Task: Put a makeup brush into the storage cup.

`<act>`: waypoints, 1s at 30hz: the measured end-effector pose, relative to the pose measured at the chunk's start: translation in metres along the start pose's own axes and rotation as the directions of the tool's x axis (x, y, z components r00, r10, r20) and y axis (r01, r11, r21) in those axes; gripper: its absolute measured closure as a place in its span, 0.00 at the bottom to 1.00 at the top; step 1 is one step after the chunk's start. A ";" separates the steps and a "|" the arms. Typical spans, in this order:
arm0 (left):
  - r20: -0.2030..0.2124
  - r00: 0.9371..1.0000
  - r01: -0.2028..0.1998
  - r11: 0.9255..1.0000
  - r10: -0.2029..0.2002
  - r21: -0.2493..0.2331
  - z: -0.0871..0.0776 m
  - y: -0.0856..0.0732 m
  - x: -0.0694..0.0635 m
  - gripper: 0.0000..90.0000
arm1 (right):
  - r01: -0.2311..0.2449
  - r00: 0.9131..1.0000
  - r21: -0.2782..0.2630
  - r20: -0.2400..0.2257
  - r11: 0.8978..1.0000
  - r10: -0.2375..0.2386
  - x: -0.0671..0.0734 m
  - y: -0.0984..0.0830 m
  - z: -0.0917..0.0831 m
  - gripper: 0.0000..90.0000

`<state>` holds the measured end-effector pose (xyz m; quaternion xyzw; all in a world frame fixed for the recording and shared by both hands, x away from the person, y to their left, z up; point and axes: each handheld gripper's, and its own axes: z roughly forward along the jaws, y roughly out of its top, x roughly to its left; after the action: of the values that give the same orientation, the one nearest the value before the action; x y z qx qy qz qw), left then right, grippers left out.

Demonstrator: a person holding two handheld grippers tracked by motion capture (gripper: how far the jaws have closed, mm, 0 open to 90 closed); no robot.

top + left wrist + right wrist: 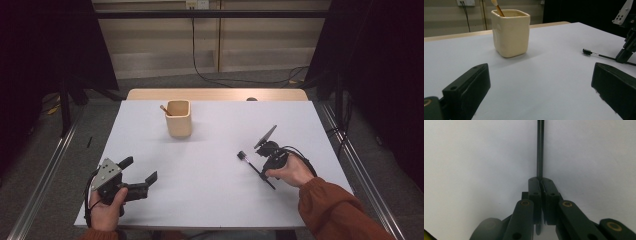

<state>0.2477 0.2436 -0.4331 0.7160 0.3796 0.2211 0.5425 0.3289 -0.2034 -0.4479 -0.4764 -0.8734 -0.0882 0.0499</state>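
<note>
Right gripper (261, 167) clamps a slim black brush (248, 161) lying flat, bristles toward the cream ceramic cup (178, 118) up-left; left gripper (140, 170) waits open.

My left tongs (138, 175) are matt black plastic with a faintly grainy face, topped by a dull grey metal plate. My right tongs (261, 161) show the same matt black, with small brass-coloured rivets at the joints. The brush (256, 167) they pinch has a thin, smooth black handle with a slight sheen and a shiny metal collar below dark bristles. The tabletop (210, 165) is matt white and smooth as paper. The cup (178, 118) looks like cream glazed ceramic, softly glossy.
</note>
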 end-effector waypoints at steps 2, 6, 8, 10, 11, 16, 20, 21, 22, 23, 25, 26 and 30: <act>-0.001 1.000 -0.004 1.000 0.004 0.001 0.000 0.000 0.000 0.02 | 0.001 1.000 -0.009 -0.005 1.000 -0.001 0.000 -0.001 -0.001 0.96; 0.000 1.000 0.001 1.000 -0.001 0.003 -0.001 0.000 0.000 0.02 | -0.002 1.000 -0.042 -0.022 0.999 0.001 -0.002 -0.003 -0.002 0.96; 0.004 1.000 -0.006 1.000 0.006 0.006 -0.001 0.000 0.000 0.02 | 0.000 1.000 -0.062 -0.024 0.998 -0.001 -0.004 -0.005 -0.003 0.96; 0.005 1.000 -0.005 1.000 0.005 0.007 -0.001 0.000 -0.001 0.02 | -0.005 1.000 -0.086 -0.029 0.996 0.002 -0.004 -0.008 -0.004 0.96; 0.004 1.000 -0.003 1.000 0.003 0.006 -0.001 0.000 0.000 0.02 | 0.001 0.999 -0.095 -0.043 0.995 -0.005 -0.005 -0.010 -0.005 0.96; 0.006 1.000 -0.009 1.000 0.008 0.005 -0.001 0.001 0.000 0.02 | -0.020 0.999 -0.193 -0.053 0.981 0.009 -0.010 -0.014 -0.016 0.96; 0.010 1.000 -0.006 1.000 0.006 0.007 0.000 0.000 0.000 0.02 | -0.042 0.997 -0.250 -0.073 0.967 0.024 -0.014 -0.019 -0.021 0.96; 0.008 1.000 -0.005 1.000 0.005 0.005 0.000 0.000 0.000 0.02 | -0.033 0.997 -0.253 -0.074 0.967 0.014 -0.014 -0.020 -0.021 0.96; 0.008 1.000 -0.005 1.000 0.005 0.005 -0.001 0.000 0.000 0.02 | -0.028 0.997 -0.267 -0.079 0.963 0.007 -0.014 -0.021 -0.021 0.96; 0.008 1.000 -0.006 1.000 0.006 0.006 -0.001 0.000 0.001 0.02 | -0.026 0.997 -0.273 -0.081 0.962 0.004 -0.014 -0.022 -0.021 0.96; 0.007 1.000 -0.006 1.000 0.006 0.004 -0.001 0.000 0.001 0.02 | -0.017 0.997 -0.284 -0.083 0.959 -0.007 -0.014 -0.023 -0.020 0.96; 0.008 1.000 -0.008 1.000 0.008 0.003 -0.001 0.000 0.001 0.02 | -0.015 0.996 -0.289 -0.091 0.957 -0.012 -0.013 -0.024 -0.018 0.96; 0.004 1.000 -0.005 1.000 0.005 0.002 -0.002 0.001 0.000 0.02 | -0.010 0.994 -0.346 -0.107 0.938 -0.029 -0.012 -0.029 -0.016 0.96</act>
<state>0.2463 0.2446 -0.4319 0.7179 0.3769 0.2206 0.5421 0.3115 -0.2322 -0.4372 -0.4679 -0.8425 -0.2665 0.0132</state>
